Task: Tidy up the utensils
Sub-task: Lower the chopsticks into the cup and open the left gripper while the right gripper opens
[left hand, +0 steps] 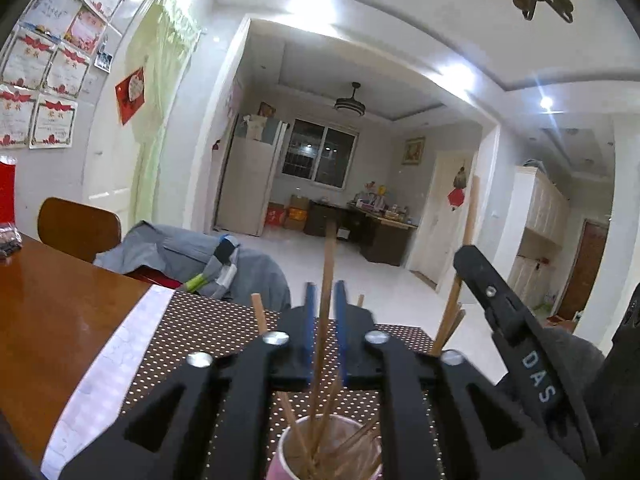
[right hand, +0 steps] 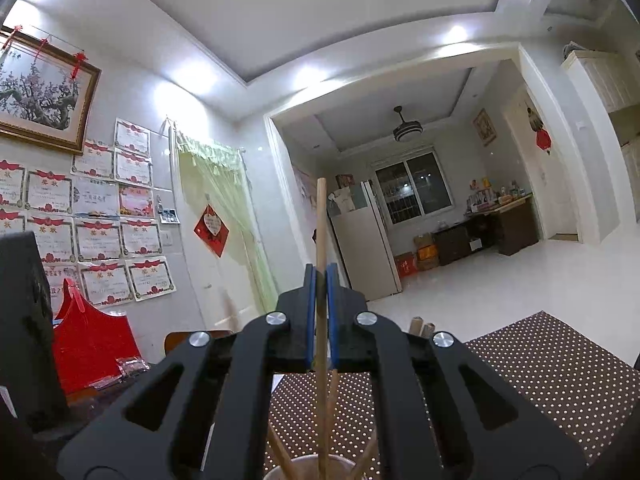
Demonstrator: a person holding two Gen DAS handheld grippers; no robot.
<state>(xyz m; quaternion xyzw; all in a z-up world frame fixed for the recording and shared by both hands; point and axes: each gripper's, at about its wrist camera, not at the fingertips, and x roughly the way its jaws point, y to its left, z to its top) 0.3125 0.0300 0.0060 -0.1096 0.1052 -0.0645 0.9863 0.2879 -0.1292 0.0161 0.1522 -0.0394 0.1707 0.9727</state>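
The left gripper [left hand: 325,292] has loosened its blue pads [left hand: 310,312], which stand apart on either side of an upright wooden chopstick [left hand: 327,264] without pressing it — its lower end runs down into the paper cup [left hand: 288,452] at six o'clock in the left wrist view, where more chopsticks lean. The right gripper [right hand: 320,280] is clenched on another chopstick [right hand: 321,224], rising toward twelve o'clock above a cup rim [right hand: 280,466] at six o'clock — both over the dotted brown mat [right hand: 552,368] on the wooden table [left hand: 52,320].
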